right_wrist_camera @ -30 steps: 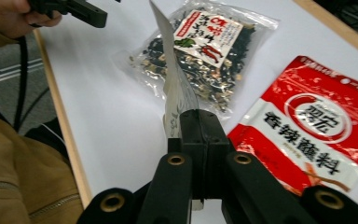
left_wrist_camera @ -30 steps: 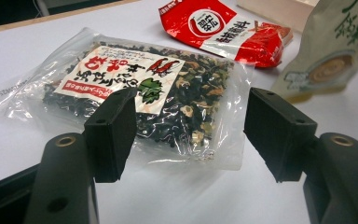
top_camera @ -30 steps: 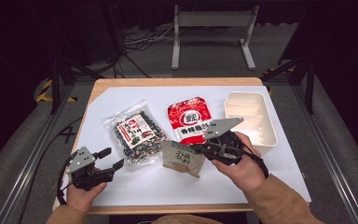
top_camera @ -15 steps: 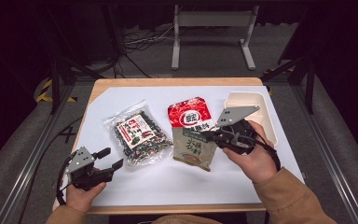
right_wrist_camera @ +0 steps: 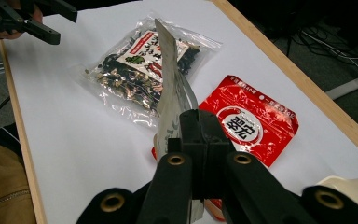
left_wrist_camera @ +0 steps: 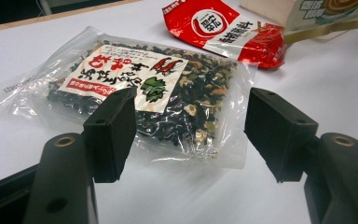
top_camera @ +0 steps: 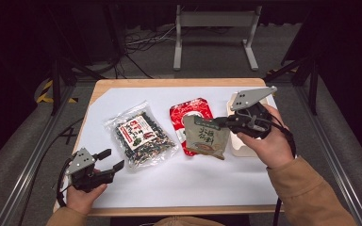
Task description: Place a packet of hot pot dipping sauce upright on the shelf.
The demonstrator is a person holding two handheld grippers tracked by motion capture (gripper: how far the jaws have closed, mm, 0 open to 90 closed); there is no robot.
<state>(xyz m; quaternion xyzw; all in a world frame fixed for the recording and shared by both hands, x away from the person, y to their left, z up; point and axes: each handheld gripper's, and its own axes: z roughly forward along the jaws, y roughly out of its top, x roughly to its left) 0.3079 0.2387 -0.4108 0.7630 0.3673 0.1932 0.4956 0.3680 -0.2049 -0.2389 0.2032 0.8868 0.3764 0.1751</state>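
The near half of the table lay bare, giving a gripper free passage across its front. Farther back, a clear bag of dried spices, a red pouch and a cream tray stood side by side, with narrow white gaps between them.

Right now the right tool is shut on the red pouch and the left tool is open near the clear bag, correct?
Not quite. The right tool is shut on the beige pouch, as the right gripper view shows; the red pouch lies on the table. The left tool is open near the clear bag.
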